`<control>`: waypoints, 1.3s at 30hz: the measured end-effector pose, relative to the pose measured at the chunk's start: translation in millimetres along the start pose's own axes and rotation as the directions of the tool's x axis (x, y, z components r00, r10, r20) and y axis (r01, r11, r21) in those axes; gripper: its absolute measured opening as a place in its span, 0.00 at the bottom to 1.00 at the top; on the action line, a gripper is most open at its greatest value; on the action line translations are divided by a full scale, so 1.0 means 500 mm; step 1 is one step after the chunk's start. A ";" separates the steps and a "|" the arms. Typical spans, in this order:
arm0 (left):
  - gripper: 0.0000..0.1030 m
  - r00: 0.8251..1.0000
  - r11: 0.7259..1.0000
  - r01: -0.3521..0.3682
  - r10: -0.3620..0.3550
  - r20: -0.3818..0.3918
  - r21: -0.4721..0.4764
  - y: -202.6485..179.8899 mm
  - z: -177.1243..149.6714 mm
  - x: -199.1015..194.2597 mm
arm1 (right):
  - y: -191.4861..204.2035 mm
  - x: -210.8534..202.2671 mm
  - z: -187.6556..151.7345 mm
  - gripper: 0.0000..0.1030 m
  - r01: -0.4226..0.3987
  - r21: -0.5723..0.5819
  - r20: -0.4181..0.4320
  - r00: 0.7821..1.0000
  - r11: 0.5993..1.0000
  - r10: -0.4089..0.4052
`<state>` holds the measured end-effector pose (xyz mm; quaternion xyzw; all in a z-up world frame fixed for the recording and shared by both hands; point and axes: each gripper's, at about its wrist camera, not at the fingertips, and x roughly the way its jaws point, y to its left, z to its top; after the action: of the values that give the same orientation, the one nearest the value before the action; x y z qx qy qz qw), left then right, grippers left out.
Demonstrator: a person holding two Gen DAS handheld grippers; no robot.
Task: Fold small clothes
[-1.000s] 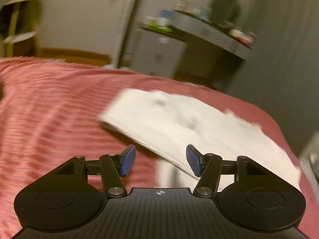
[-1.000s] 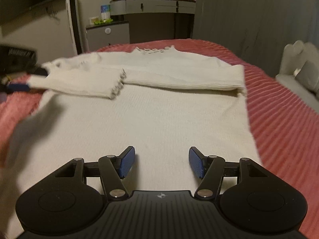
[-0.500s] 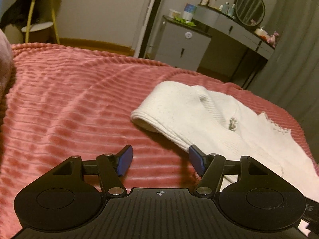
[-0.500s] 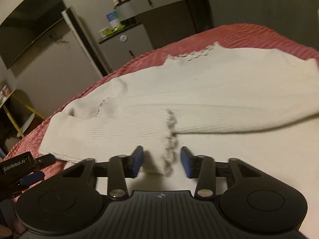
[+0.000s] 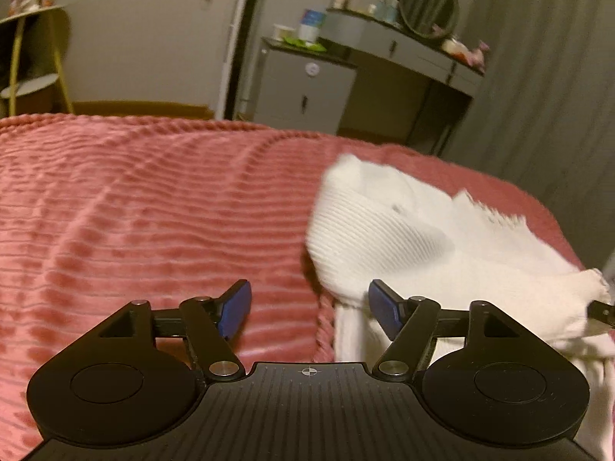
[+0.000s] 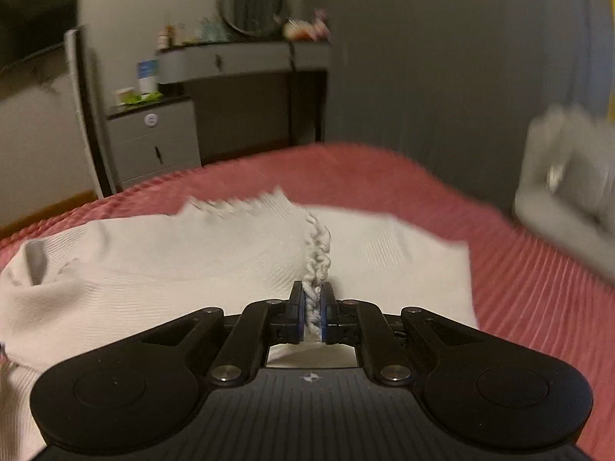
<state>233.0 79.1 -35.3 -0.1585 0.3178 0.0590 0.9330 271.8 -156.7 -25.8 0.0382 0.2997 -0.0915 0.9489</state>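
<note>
Wide bare pink bedspread (image 5: pixel 153 211) left of the white knit sweater (image 5: pixel 403 238), which lies toward the bed's far edge, right gripper (image 6: pixel 312 309) clamped on its scalloped cuff (image 6: pixel 317 257), left gripper (image 5: pixel 307 309) opening, empty, just beside the sweater's folded edge.

The white sweater (image 5: pixel 403 238) runs off the frame's right edge; a blurred grey shape (image 6: pixel 569 184) beside the bed (image 6: pixel 519 288) cannot be identified.
</note>
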 end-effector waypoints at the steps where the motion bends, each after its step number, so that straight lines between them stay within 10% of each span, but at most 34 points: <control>1: 0.73 1.000 1.000 -0.004 0.004 -0.002 0.004 -0.003 -0.003 0.002 | -0.021 0.016 -0.004 0.07 -0.022 0.036 -0.035 0.999 0.999 0.023; 6: 0.77 1.000 1.000 -0.008 0.008 0.004 0.011 -0.009 -0.010 0.012 | -0.066 0.044 -0.020 0.36 -0.096 0.159 -0.096 0.989 0.983 0.112; 9: 0.77 1.000 0.999 -0.021 0.021 0.012 0.031 -0.015 -0.016 0.014 | -0.067 0.062 -0.028 0.36 -0.158 0.205 -0.103 0.978 0.966 0.182; 11: 0.78 1.000 0.999 -0.023 0.022 0.016 0.038 -0.018 -0.018 0.014 | -0.056 0.068 -0.030 0.19 -0.155 0.156 -0.110 0.979 0.975 0.173; 12: 0.78 1.000 0.999 -0.023 0.022 0.016 0.039 -0.019 -0.018 0.015 | -0.051 0.066 -0.028 0.06 -0.148 0.118 -0.104 0.982 0.982 0.160; 20: 0.79 0.999 0.999 -0.031 0.031 0.019 0.042 -0.019 -0.020 0.019 | -0.049 0.003 0.023 0.06 0.095 -0.007 0.126 0.988 0.995 -0.094; 28: 0.80 0.999 0.998 -0.040 0.039 0.017 0.038 -0.018 -0.021 0.023 | -0.119 0.055 0.000 0.07 0.277 0.007 0.037 0.960 0.961 -0.277; 31: 0.80 0.999 0.999 -0.039 0.038 0.020 0.033 -0.018 -0.021 0.022 | -0.130 0.041 -0.013 0.23 0.307 0.053 0.014 0.951 0.950 -0.309; 39: 0.80 0.999 0.999 -0.043 0.043 0.024 0.021 -0.017 -0.020 0.022 | -0.067 0.007 -0.022 0.30 -0.028 0.037 0.029 0.999 0.999 0.026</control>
<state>237.9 67.8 -47.1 -0.1408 0.3109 0.0775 0.9368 262.0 -188.4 -37.6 0.0587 0.2837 -0.0848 0.9534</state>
